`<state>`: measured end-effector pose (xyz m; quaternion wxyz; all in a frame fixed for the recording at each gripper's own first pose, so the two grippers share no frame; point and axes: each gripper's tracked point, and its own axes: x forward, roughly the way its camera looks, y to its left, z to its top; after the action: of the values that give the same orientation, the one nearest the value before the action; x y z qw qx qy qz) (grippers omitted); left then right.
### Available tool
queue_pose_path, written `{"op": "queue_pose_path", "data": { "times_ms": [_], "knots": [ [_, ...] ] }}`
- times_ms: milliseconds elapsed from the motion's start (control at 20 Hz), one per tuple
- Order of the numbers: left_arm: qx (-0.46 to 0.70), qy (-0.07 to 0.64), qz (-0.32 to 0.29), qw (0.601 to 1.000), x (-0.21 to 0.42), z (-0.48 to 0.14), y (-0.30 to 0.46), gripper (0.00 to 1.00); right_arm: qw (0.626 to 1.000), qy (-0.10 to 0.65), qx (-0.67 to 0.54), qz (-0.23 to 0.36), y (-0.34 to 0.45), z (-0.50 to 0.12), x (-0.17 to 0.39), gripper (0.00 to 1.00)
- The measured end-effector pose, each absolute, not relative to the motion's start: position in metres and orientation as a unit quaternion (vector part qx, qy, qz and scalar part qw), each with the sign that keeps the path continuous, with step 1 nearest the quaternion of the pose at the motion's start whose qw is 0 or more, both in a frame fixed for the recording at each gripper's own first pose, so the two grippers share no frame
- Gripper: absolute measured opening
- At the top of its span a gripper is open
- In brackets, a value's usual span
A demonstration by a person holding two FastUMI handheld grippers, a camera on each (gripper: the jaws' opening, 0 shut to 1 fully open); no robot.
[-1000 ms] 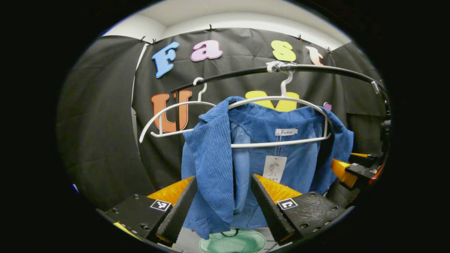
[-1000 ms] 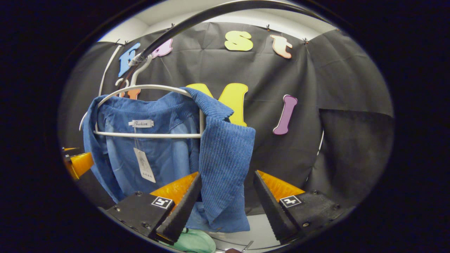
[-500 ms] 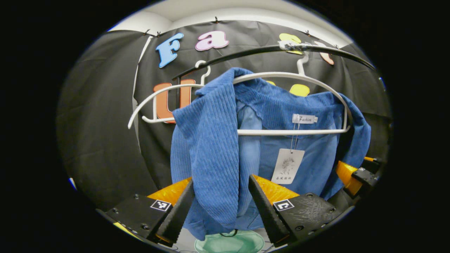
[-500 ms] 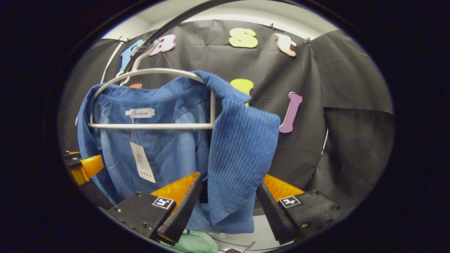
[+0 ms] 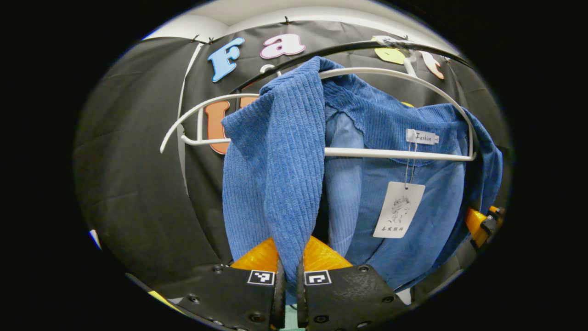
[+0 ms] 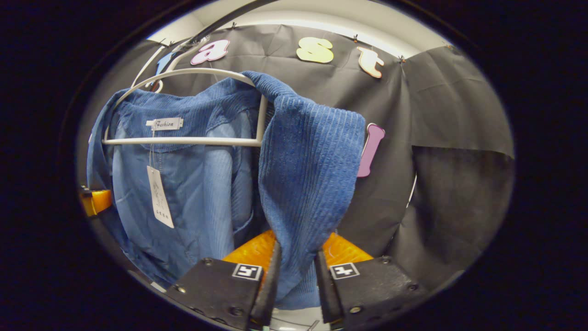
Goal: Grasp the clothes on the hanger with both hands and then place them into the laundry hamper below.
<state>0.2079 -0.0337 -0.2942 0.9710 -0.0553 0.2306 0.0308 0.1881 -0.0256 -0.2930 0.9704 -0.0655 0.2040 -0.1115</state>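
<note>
We see the blue jacket (image 5: 367,138) draped on the white hanger (image 5: 395,154), under the black rail (image 5: 321,50). Left gripper (image 5: 288,294) is clenched on the jacket's front panel below the hanger's bar. Right gripper (image 6: 294,280) pinches the other front panel below the hanger (image 6: 183,141). A paper tag (image 5: 398,209) dangles below the bar.

One jacket (image 5: 285,151); two hangers (image 5: 395,154); one tag (image 5: 398,209)
</note>
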Motion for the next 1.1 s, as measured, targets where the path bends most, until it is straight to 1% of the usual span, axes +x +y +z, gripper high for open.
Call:
{"op": "queue_pose_path", "data": {
  "times_ms": [50, 100, 150, 200, 250, 300, 350, 400, 450, 500, 550, 600, 850, 1100],
  "knots": [
    [-0.059, 0.225, 0.027, 0.972, 0.208, -0.29, -0.032, 0.08, 0.971, 0.192, -0.07, -0.121, -0.03, -0.286, 0.185, 0.24],
    [-0.064, 0.222, 0.027, 0.973, 0.209, -0.288, -0.029, 0.09, 0.973, 0.184, -0.068, -0.124, -0.032, -0.282, 0.184, 0.17],
    [-0.071, 0.222, 0.016, 0.972, 0.208, -0.285, -0.031, 0.02, 0.974, 0.18, -0.061, -0.126, -0.034, -0.278, 0.183, 0.14],
    [-0.071, 0.218, 0.015, 0.973, 0.206, -0.279, -0.029, 0.02, 0.974, 0.176, -0.051, -0.133, -0.038, -0.275, 0.182, 0.12],
    [-0.065, 0.211, 0.015, 0.975, 0.204, -0.273, -0.026, 0.02, 0.974, 0.173, -0.039, -0.139, -0.043, -0.269, 0.181, 0.07],
    [-0.059, 0.203, 0.014, 0.977, 0.202, -0.265, -0.023, 0.02, 0.974, 0.167, -0.03, -0.149, -0.05, -0.262, 0.18, 0.08],
    [-0.053, 0.192, 0.012, 0.98, 0.201, -0.255, -0.02, 0.02, 0.973, 0.16, -0.024, -0.164, -0.061, -0.254, 0.179, 0.07],
    [-0.046, 0.181, 0.013, 0.982, 0.201, -0.245, -0.015, 0.07, 0.973, 0.152, -0.02, -0.175, -0.071, -0.245, 0.177, 0.07],
    [-0.041, 0.173, 0.015, 0.984, 0.201, -0.236, -0.009, 0.02, 0.972, 0.143, -0.018, -0.183, -0.078, -0.236, 0.177, 0.07],
    [-0.04, 0.165, 0.016, 0.985, 0.203, -0.227, -0.004, 0.07, 0.972, 0.137, -0.017, -0.189, -0.084, -0.229, 0.176, 0.07],
    [-0.041, 0.159, 0.017, 0.986, 0.204, -0.218, 0.001, 0.07, 0.972, 0.131, -0.019, -0.193, -0.088, -0.225, 0.176, 0.07],
    [-0.042, 0.153, 0.018, 0.987, 0.207, -0.211, 0.006, 0.02, 0.973, 0.126, -0.02, -0.195, -0.088, -0.22, 0.176, 0.07],
    [-0.036, 0.135, 0.016, 0.99, 0.221, -0.178, 0.036, 0.02, 0.973, 0.112, 0.013, -0.2, -0.089, -0.206, 0.176, 0.05],
    [-0.039, 0.128, 0.005, 0.991, 0.238, -0.153, 0.054, 0.02, 0.973, 0.084, 0.011, -0.213, -0.096, -0.186, 0.177, 0.05]
  ]
}}
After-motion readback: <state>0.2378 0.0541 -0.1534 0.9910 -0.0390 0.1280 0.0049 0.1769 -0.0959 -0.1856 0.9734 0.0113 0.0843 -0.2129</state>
